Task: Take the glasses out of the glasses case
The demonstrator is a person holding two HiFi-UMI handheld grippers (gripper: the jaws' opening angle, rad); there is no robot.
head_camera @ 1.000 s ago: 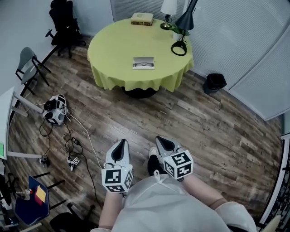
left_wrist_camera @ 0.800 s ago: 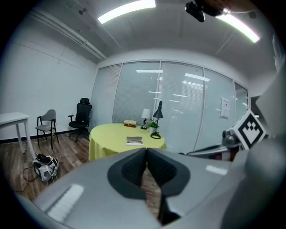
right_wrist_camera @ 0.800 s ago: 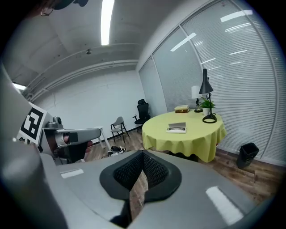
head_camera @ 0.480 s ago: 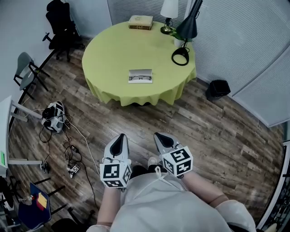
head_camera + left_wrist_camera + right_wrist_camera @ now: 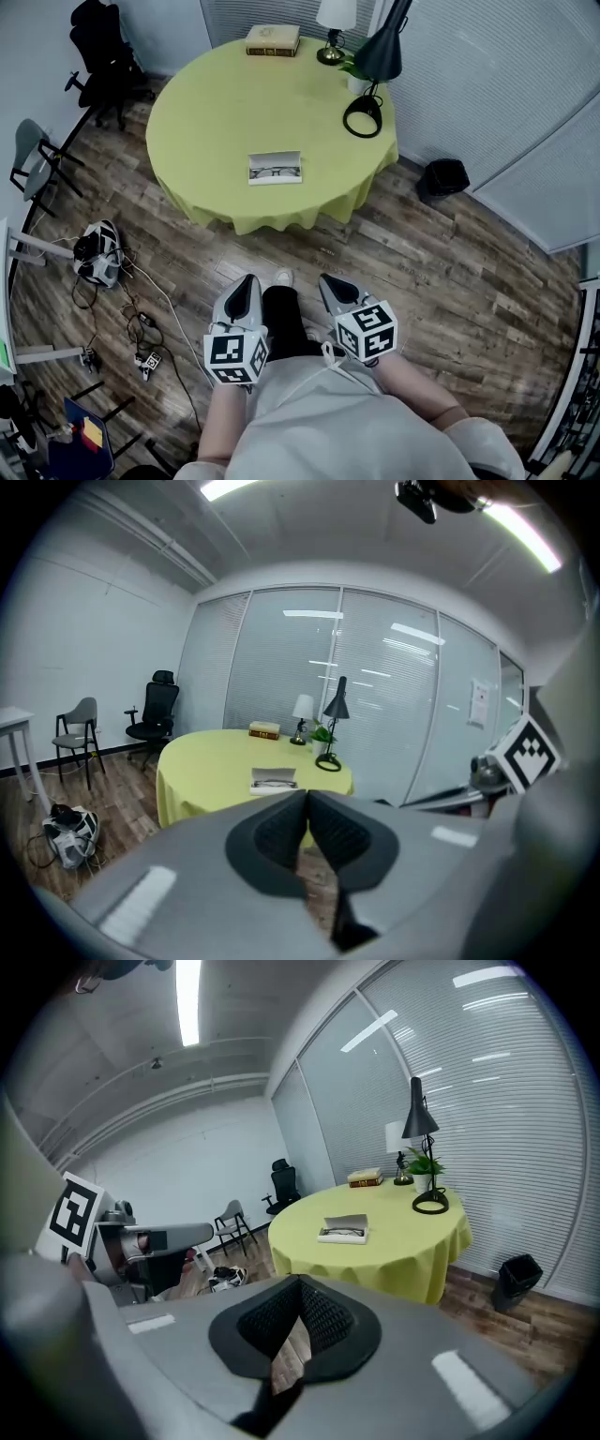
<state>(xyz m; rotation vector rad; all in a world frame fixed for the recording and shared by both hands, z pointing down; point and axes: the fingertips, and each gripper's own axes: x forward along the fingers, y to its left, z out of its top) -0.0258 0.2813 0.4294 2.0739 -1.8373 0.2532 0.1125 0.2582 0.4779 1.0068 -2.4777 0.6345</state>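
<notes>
The glasses case (image 5: pixel 275 159) lies open on the round bench (image 5: pixel 216 103), which is draped in a yellow-green cloth. It sits close to the edge of the top, just in from where the cloth drops over. It is a pale, oblong case resting flat on its base, with its lid laid back along one long side. The glasses (image 5: pixel 275 172) lie in the lower half. They have a thin dark frame, and the two lenses sit side by side along the case's length.
</notes>
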